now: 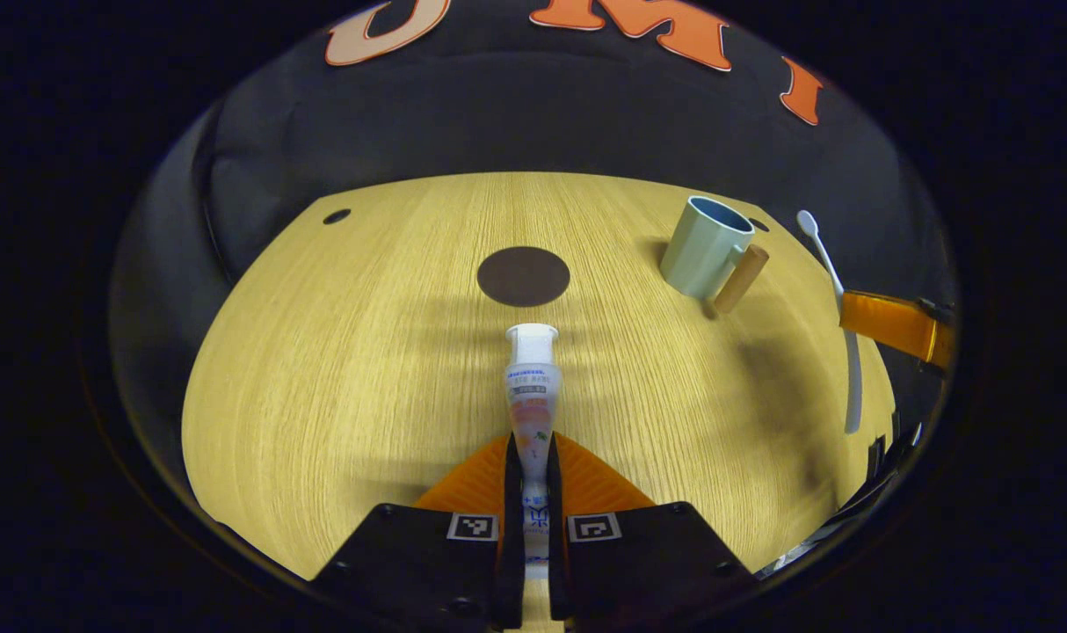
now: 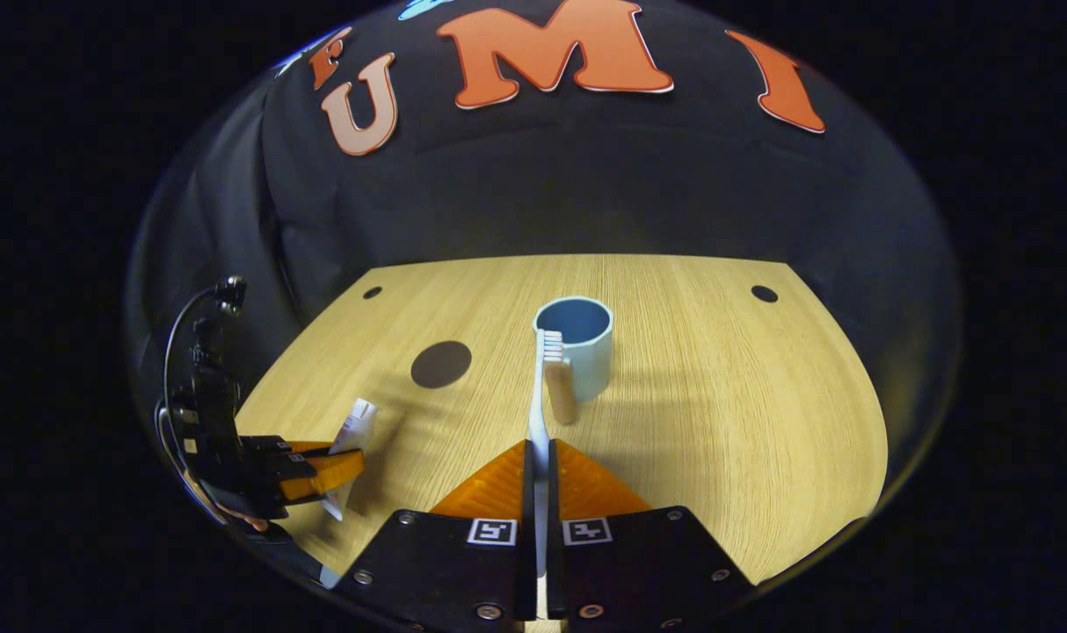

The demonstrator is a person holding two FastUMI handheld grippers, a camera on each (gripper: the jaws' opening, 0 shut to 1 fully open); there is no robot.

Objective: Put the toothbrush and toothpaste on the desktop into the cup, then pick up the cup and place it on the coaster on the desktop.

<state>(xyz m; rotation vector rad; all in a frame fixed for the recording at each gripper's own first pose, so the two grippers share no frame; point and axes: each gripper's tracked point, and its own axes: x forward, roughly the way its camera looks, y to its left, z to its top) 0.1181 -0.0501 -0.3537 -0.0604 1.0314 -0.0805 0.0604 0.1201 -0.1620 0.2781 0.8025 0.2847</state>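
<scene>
Now | left fingers [image 1: 533,470] clamp toothpaste [image 1: 532,387] | right fingers [image 2: 540,466] clamp toothbrush [image 2: 542,396] beside cup [image 2: 577,343]

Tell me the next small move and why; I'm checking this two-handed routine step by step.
Probably ease the right gripper forward and tip the toothbrush head-up over the cup. Its fingers already clamp the handle, the bristles sit just short of the open rim, and the cup looks empty. The left gripper holds the toothpaste, farther away.
</scene>
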